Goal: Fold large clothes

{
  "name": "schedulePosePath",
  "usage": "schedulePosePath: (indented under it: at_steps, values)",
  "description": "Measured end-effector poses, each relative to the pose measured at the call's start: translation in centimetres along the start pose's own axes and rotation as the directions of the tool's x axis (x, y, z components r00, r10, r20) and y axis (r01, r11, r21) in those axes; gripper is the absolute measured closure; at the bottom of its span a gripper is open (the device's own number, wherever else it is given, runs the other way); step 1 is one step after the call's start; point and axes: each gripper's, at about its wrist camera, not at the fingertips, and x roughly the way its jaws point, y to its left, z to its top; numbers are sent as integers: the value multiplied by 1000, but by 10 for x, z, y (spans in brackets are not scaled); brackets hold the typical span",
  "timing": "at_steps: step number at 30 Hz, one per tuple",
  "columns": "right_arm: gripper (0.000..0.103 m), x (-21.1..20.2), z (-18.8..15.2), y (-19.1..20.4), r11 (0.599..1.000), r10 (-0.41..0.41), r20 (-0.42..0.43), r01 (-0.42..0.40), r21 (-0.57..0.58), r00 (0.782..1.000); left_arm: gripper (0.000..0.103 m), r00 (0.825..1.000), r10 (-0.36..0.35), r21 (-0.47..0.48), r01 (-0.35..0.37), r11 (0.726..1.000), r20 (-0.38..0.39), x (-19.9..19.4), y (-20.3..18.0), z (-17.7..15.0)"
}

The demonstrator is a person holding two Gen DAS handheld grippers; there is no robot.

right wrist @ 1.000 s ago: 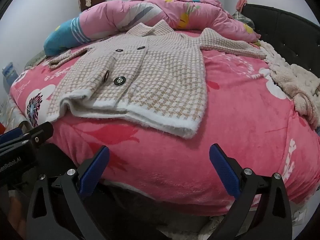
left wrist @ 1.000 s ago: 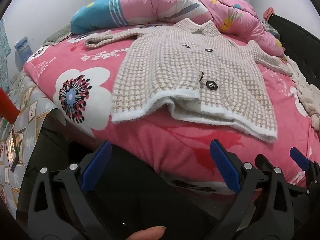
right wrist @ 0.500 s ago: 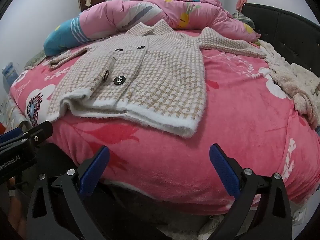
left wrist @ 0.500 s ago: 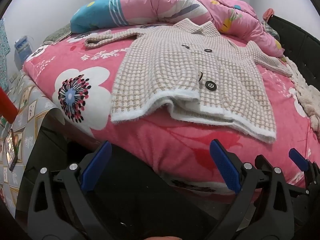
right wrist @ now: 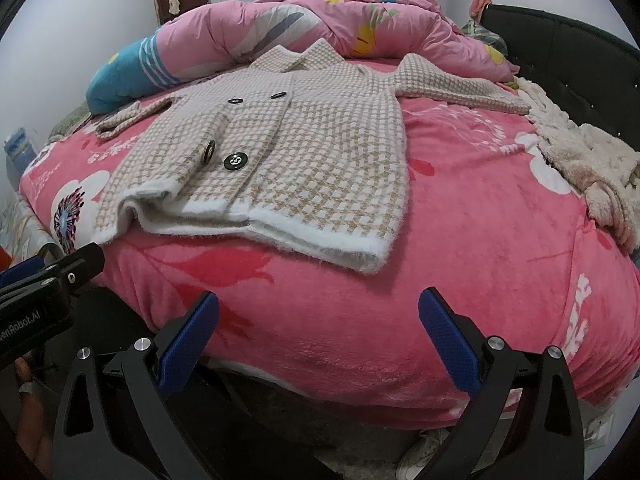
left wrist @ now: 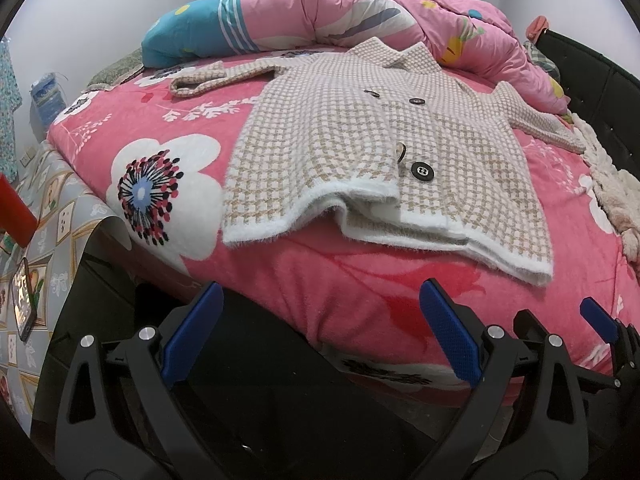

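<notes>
The left gripper (left wrist: 320, 320) is hanging wide apart and empty at 6 o'clock, off the bed's near edge, and the right gripper (right wrist: 320, 322) is gaping likewise. The checked jacket (right wrist: 280, 152) is lying flat at 12 o'clock on the pink floral blanket (right wrist: 480, 240), sleeves spread, with a rolled pink quilt (right wrist: 320, 24) bunching behind it and a cream fleece (right wrist: 588, 160) sitting at 2 o'clock.

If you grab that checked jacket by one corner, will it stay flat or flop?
Probably flop: the jacket is soft knit and its hem already ripples. Its fuzzy surface likely grips rather than slips. The spread sleeves would probably trail behind.
</notes>
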Motion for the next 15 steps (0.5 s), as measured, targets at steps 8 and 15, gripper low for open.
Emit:
schedulePosePath:
  at_steps: [8,15]
  values:
    - [6,1,0,0,1000,1,-4,-1,2,1000,8,1000,0,0,0,1000,1,0,-1,0]
    - [6,3,-1,1,1000,0,-11,0,-2,1000,8,1000,1,1,-1,1000,2,-1,0,1]
